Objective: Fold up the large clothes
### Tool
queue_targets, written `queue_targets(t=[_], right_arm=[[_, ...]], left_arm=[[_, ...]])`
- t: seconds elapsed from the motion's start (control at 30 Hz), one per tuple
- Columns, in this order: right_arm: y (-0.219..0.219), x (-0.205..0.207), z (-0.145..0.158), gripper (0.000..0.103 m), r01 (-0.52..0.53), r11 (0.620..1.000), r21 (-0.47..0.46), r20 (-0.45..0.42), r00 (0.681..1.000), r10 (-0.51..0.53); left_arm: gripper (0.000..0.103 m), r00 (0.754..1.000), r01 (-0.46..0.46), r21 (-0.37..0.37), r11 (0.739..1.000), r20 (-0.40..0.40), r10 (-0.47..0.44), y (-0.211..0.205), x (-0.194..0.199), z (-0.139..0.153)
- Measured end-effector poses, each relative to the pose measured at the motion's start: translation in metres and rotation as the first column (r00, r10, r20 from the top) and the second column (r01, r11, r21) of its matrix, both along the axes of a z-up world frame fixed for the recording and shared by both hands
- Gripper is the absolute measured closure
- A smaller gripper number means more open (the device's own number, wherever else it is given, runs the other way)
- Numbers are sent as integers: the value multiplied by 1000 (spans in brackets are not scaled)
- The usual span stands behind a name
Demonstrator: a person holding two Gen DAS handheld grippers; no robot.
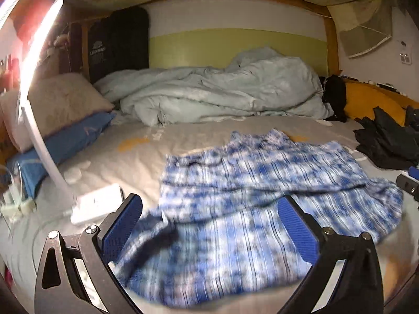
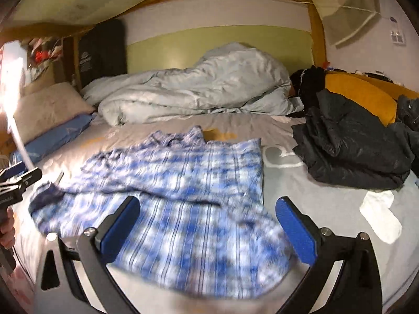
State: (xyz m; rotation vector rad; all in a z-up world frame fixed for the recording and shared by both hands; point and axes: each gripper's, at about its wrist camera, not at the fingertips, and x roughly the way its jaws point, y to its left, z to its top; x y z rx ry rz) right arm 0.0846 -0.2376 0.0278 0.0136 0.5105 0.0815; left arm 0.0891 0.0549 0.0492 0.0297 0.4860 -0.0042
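Spread on the grey bed sheet (image 2: 301, 191), the blue checked shirt (image 2: 183, 196) is judged light and limp, best pinched at hem corners, while the left gripper (image 1: 209, 225) and right gripper (image 2: 209, 225) are held wide apart, empty.

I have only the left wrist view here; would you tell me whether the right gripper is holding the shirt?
Observer: No. The right gripper is open, its fingers clear of the cloth; the shirt lies loose on the sheet below.
Operator: Thank you. Is anything lying to the right of the shirt that I should avoid?
Observer: Yes, a white sock lies on the sheet there, apart from the shirt and just in front of the dark jacket.
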Motion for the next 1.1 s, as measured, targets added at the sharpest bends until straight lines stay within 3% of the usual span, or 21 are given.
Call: queue_targets(t=[0.3, 0.43, 0.67, 0.8, 1.1], right_arm=[[25, -10, -37, 0, -44, 994, -102, -108, 994, 33], [38, -11, -48, 0, -64, 982, -175, -119, 992, 44], [60, -9, -77, 0, -128, 933, -336, -196, 978, 64], [74, -15, -86, 0, -163, 886, -433, -192, 978, 86], [54, 6, -90, 0, -64, 911, -408, -199, 980, -20]], left_arm=[[0, 986, 55, 34, 998, -162, -49, -12, -13, -50], [0, 981, 70, 108, 992, -188, -49, -27, -13, -63], [0, 955, 131, 185, 974, -288, -74, -39, -10, -87], [0, 937, 170, 224, 960, -337, -87, -44, -6, -105], [0, 931, 161, 188, 969, -355, -86, -34, -1, -107]])
